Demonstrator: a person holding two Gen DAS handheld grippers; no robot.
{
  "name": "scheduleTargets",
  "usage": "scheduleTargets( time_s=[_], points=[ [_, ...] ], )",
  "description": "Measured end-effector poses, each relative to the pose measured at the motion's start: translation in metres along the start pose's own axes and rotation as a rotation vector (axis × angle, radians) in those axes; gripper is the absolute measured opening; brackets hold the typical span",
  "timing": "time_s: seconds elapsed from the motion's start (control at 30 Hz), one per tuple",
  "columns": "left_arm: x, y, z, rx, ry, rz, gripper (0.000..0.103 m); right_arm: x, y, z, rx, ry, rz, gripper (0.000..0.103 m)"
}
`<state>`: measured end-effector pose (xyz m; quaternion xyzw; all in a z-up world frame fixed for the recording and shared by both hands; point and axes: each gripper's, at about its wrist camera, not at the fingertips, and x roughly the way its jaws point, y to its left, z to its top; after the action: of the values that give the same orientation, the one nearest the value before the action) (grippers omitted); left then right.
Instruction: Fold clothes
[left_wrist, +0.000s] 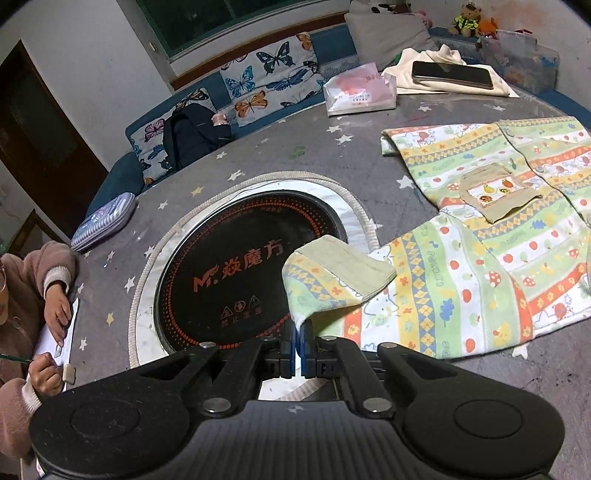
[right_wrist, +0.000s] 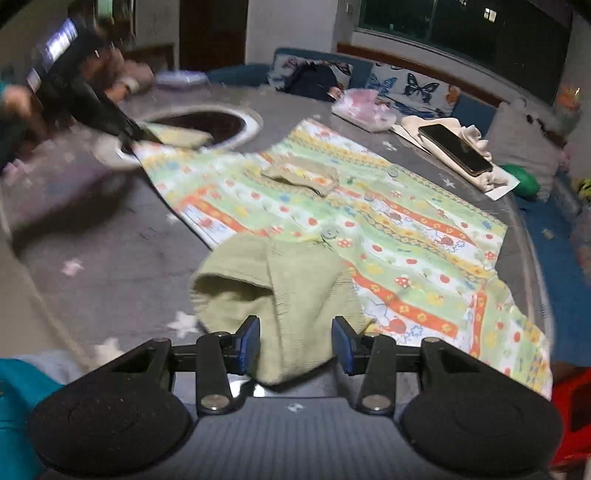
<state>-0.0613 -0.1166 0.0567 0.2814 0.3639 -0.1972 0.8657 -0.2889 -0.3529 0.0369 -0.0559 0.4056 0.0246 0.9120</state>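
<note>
A child's patterned jacket (left_wrist: 480, 229) (right_wrist: 369, 221) in green, yellow and orange stripes lies spread on the grey star-print table (left_wrist: 295, 155), front up, with its patch pocket (left_wrist: 495, 192) showing. My left gripper (left_wrist: 299, 339) is shut on the edge of one sleeve, whose olive cuff (left_wrist: 343, 266) is lifted and folded over toward the body. In the right wrist view, blurred, the left gripper (right_wrist: 129, 136) holds that sleeve at the far left. My right gripper (right_wrist: 295, 343) is open, and the olive hood (right_wrist: 280, 280) lies between its blue pads (right_wrist: 251, 343).
A round black induction cooker (left_wrist: 236, 266) is set into the table beside the sleeve. A phone (left_wrist: 452, 74) on a cream cloth and a tissue pack (left_wrist: 360, 94) lie at the far edge. A person (left_wrist: 37, 295) writes at the left, near a striped pencil case (left_wrist: 103, 221).
</note>
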Motion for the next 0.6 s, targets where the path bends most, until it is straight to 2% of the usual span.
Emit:
scheduleTargets(
  time_s=[0.07, 0.1, 0.13, 0.2, 0.3, 0.43, 0.53, 0.6],
  points=[
    [-0.002, 0.001, -0.002, 0.002, -0.005, -0.007, 0.002, 0.007, 0.007, 0.0, -0.013, 0.011, -0.005, 0.036],
    [-0.004, 0.001, -0.004, 0.004, -0.007, -0.011, 0.002, 0.01, 0.011, 0.0, -0.019, 0.016, -0.007, 0.023],
    [-0.006, 0.002, -0.006, 0.006, -0.009, -0.015, 0.002, 0.013, 0.014, 0.0, -0.026, 0.022, -0.009, 0.016],
    [-0.009, 0.003, -0.009, 0.012, -0.012, -0.024, 0.002, 0.009, 0.01, 0.002, -0.024, 0.026, 0.008, 0.009],
    [-0.015, 0.008, -0.017, 0.024, -0.005, -0.044, 0.002, -0.01, 0.005, 0.001, -0.036, 0.021, 0.072, 0.008],
    [-0.023, 0.018, -0.031, 0.045, 0.024, -0.076, 0.003, -0.037, 0.007, -0.002, -0.062, 0.062, 0.178, 0.008],
    [-0.026, 0.025, -0.037, 0.054, 0.05, -0.084, 0.008, -0.045, 0.01, -0.004, -0.073, 0.114, 0.276, 0.01],
    [-0.027, 0.029, -0.034, 0.053, 0.048, -0.083, 0.017, -0.052, 0.006, -0.001, -0.066, 0.112, 0.323, 0.017]
  ],
)
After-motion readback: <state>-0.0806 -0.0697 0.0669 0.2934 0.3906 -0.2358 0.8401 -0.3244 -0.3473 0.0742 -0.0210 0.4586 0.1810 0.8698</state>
